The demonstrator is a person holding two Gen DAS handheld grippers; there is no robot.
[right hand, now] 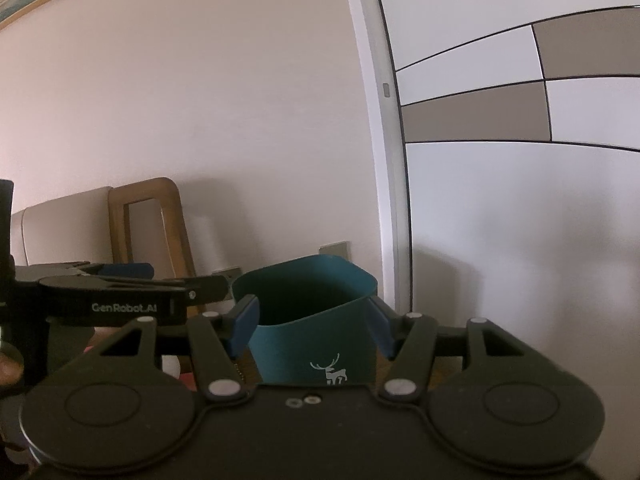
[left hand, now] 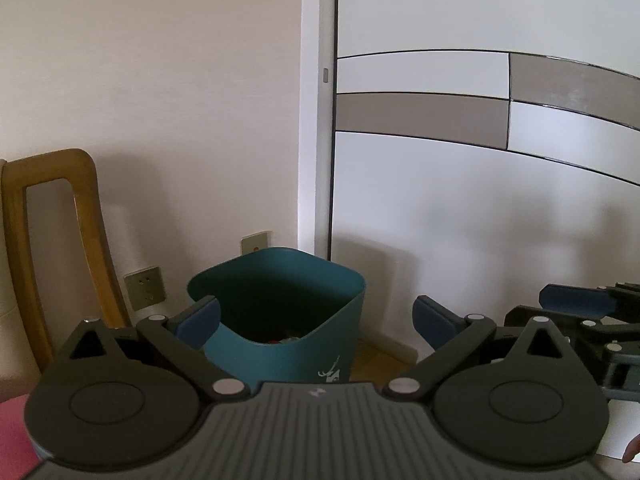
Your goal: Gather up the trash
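Observation:
A teal trash bin (left hand: 288,320) with a white deer print stands on the floor by the wall corner; a little trash shows at its bottom (left hand: 286,339). It also shows in the right wrist view (right hand: 312,336). My left gripper (left hand: 316,318) is open and empty, held above and in front of the bin. My right gripper (right hand: 312,322) is open and empty, its fingers either side of the bin in view. The right gripper shows at the right edge of the left wrist view (left hand: 576,312); the left gripper shows at the left of the right wrist view (right hand: 132,284).
A wooden chair back (left hand: 56,240) leans at the wall to the left of the bin. Wall sockets (left hand: 145,288) sit low behind it. A white and taupe panelled wardrobe door (left hand: 480,200) stands to the right. A pink surface (left hand: 12,432) lies at the lower left.

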